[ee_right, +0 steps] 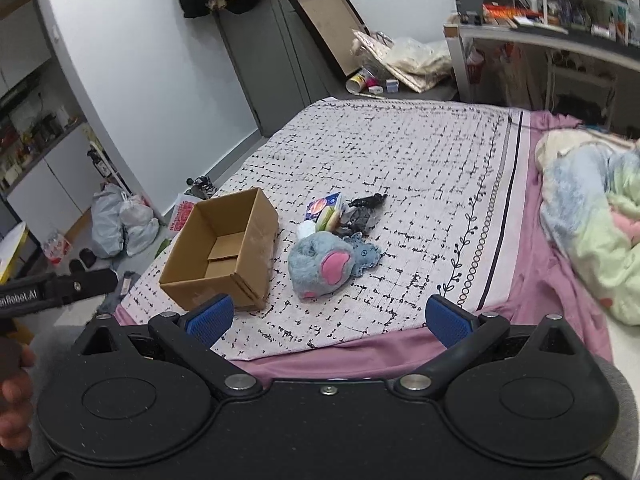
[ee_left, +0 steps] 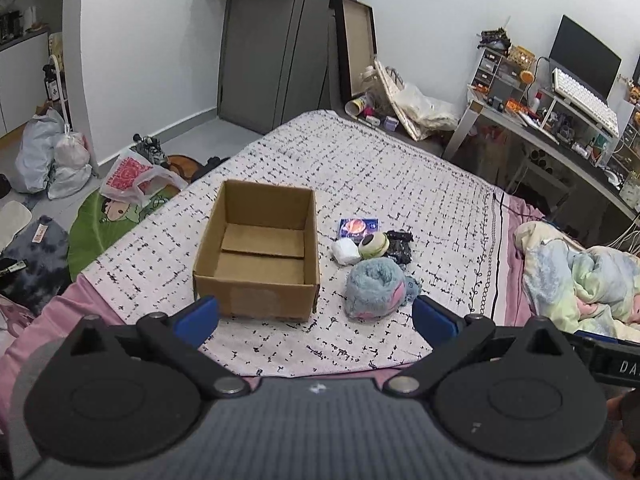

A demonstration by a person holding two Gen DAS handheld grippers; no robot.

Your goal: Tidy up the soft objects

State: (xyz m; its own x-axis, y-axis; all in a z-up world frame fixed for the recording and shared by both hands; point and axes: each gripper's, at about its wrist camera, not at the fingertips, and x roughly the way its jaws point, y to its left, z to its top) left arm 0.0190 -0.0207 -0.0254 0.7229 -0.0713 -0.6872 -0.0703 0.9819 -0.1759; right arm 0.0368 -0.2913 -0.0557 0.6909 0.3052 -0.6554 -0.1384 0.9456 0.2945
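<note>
An open, empty cardboard box (ee_left: pixel 256 256) stands on the patterned bedspread (ee_left: pixel 400 184); it also shows in the right wrist view (ee_right: pixel 224 252). Right of it lies a blue-and-pink fluffy plush (ee_left: pixel 374 288) (ee_right: pixel 324 266). Behind the plush are a white rolled soft item (ee_left: pixel 347 251), a green-and-white round plush (ee_left: pixel 374 245), a black bundle (ee_left: pixel 400 246) and a small blue packet (ee_left: pixel 358 227). My left gripper (ee_left: pixel 316 314) is open and empty, held above the bed's near edge. My right gripper (ee_right: pixel 328 318) is open and empty, also short of the objects.
A pastel fluffy blanket (ee_left: pixel 580 276) lies on the bed's right side. A cluttered desk (ee_left: pixel 560 132) with monitor and keyboard stands at the far right. Bags (ee_left: pixel 52 160) and clothes lie on the floor to the left. The other gripper's handle (ee_right: pixel 52 286) shows at left.
</note>
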